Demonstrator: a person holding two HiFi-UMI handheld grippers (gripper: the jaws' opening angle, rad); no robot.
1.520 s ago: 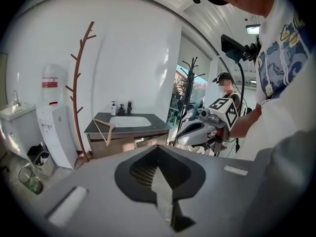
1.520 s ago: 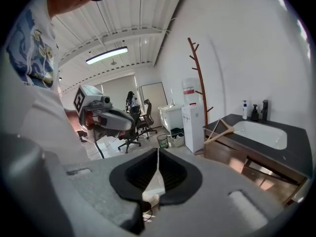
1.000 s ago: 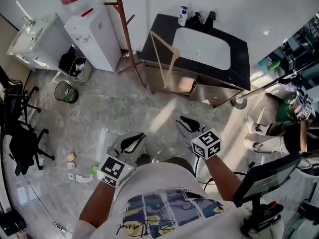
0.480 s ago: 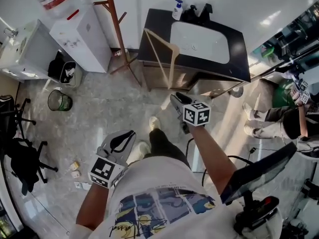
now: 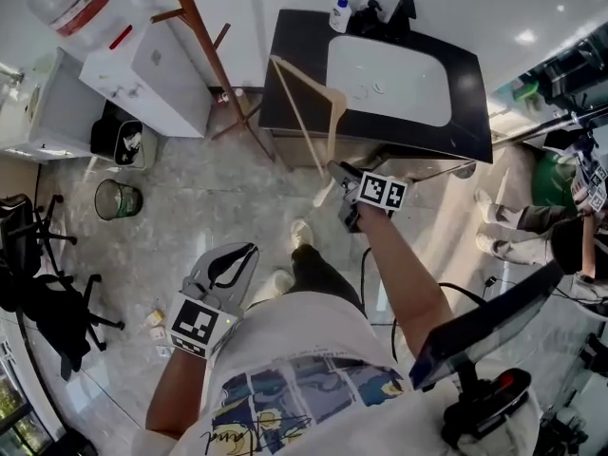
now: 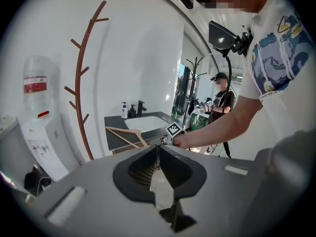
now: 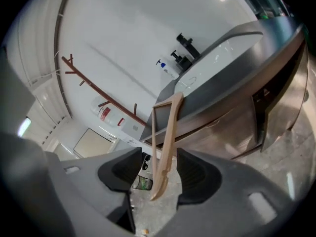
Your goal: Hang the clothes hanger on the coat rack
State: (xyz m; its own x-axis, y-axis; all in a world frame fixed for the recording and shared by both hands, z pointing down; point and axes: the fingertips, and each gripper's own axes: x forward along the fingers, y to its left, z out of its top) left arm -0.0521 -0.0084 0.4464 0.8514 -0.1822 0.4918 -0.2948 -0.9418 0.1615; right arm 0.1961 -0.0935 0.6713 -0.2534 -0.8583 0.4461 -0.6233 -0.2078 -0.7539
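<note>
Head view looks down on me, and my right gripper (image 5: 340, 177) is stretched out at 12 o'clock, up to the front of the dark desk (image 5: 285, 84). The wooden hanger (image 5: 309, 112) leans on the desk's front left corner. Its top rests on the desk edge and one long end points down at the floor (image 5: 218, 207). That low end is right at my right gripper.

In the right gripper view, my right gripper (image 7: 159, 166) has its fingers spread wide. They have just been opening. The low end of the hanger (image 7: 165, 142) stands between them, but the fingers do not press on it. There is a gap on both sides.

My left gripper (image 5: 237, 259) is down at 7 o'clock from the right one, close to my body and well apart from the hanger. In the left gripper view, my left gripper (image 6: 158, 154) has its fingers pressed together at the tips, with nothing between them. Past them I see the hanger (image 6: 126, 135) on the desk corner at 11 o'clock.

The coat rack (image 5: 204, 55) is a thin brown pole with short pegs. It stands on the floor at 10 o'clock from the hanger, just beside the desk's left side. No hanger is on it. In the left gripper view the coat rack (image 6: 81, 83) rises tall at 10 o'clock.

The desk has a white sink (image 5: 389, 79) in it and a soap bottle (image 5: 340, 12) at the back. A white water cooler (image 5: 152, 65) stands left of the coat rack, and a round bin (image 5: 118, 199) sits on the floor at 9 o'clock.
</note>
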